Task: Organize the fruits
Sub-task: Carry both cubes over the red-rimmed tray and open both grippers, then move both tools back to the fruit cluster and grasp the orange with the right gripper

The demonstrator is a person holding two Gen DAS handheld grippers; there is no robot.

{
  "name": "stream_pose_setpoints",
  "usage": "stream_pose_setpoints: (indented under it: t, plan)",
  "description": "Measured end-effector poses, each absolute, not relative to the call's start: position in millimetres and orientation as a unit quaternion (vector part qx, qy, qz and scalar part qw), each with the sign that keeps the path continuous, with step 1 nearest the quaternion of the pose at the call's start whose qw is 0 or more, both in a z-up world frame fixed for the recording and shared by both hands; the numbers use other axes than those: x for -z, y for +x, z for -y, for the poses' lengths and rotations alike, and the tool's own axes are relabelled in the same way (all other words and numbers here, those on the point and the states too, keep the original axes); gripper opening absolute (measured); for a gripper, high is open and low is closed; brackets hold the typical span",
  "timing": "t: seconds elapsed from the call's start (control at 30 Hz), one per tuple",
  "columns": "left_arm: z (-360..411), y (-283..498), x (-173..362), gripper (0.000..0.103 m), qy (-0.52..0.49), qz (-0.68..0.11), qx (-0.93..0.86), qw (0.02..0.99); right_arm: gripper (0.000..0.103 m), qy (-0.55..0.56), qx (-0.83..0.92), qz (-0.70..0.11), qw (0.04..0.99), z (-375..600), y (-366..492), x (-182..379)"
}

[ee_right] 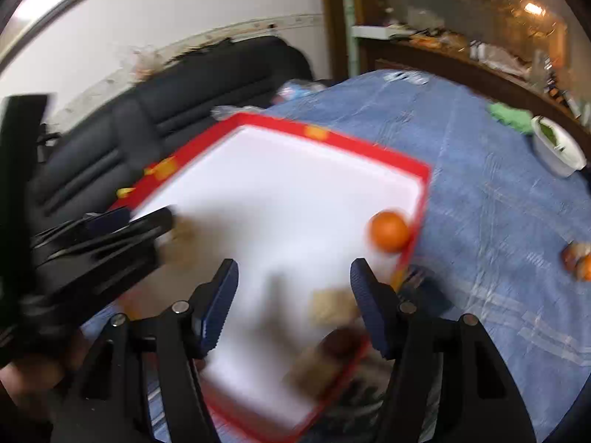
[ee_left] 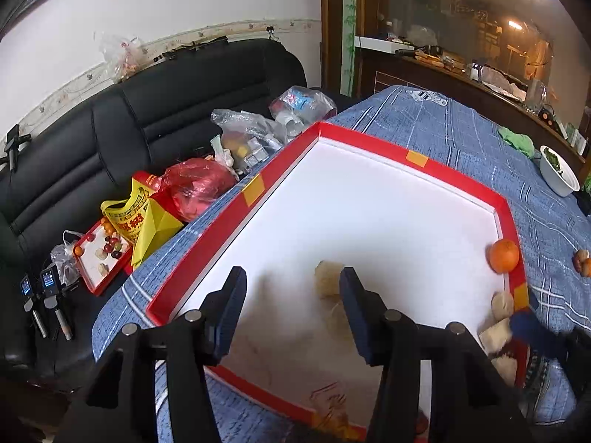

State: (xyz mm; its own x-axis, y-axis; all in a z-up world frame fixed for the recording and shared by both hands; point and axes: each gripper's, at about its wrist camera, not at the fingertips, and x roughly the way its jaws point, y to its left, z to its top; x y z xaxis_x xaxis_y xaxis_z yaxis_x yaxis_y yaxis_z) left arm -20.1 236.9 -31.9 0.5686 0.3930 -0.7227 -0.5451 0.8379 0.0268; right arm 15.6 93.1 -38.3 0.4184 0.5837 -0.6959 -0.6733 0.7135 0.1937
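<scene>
A red-rimmed white tray [ee_left: 369,136] lies on the blue cloth; it also shows in the right wrist view [ee_right: 369,147], which is blurred. An orange [ee_left: 502,256] rests against the tray's right wall, also in the right wrist view [ee_right: 389,230]. A pale beige fruit [ee_left: 327,278] lies in the tray just beyond my left gripper [ee_left: 293,277], which is open and empty. Several pale pieces [ee_left: 496,334] lie by the right wall. My right gripper [ee_right: 293,269] is open and empty above the tray, with a beige piece [ee_right: 330,306] and a dark fruit [ee_right: 341,341] near its right finger.
More fruit [ee_left: 583,260] lies on the cloth right of the tray. A white bowl [ee_left: 559,175] of greens and a green cloth [ee_left: 517,140] are at the far right. A black sofa [ee_left: 147,118] with bags and a second small tray [ee_left: 99,258] stands left.
</scene>
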Motion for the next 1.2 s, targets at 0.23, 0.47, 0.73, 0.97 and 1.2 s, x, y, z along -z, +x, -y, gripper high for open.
stream_pose_setpoints:
  t: [0.23, 0.47, 0.73, 0.97, 1.2]
  plan:
    - [-241.7, -30.7, 35.5, 0.052, -0.107, -0.387, -0.268, 0.876, 0.065, -0.046, -0.428, -0.449, 0.783, -97.9, -9.4, 60.0]
    - [-234.4, -37.8, 27.5, 0.052, -0.096, -0.385, -0.265, 0.879, 0.068, -0.058, -0.464, -0.458, 0.756, -103.1, -36.8, 60.3]
    - [-172.3, -5.1, -1.7, 0.055, -0.067, -0.369, -0.205, 0.904, 0.068, 0.053, -0.429, -0.388, 0.814, -19.6, -10.2, 17.9]
    - [-55.5, 57.4, -0.9, 0.056, -0.038, -0.39, -0.07, 0.917, 0.068, 0.092, -0.173, -0.365, 0.91, 149.5, 86.0, 16.8]
    - [22.3, 109.9, 27.3, 0.057, -0.005, -0.423, -0.013, 0.906, 0.052, 0.085, -0.087, -0.423, 0.898, 198.2, 173.0, 51.8]
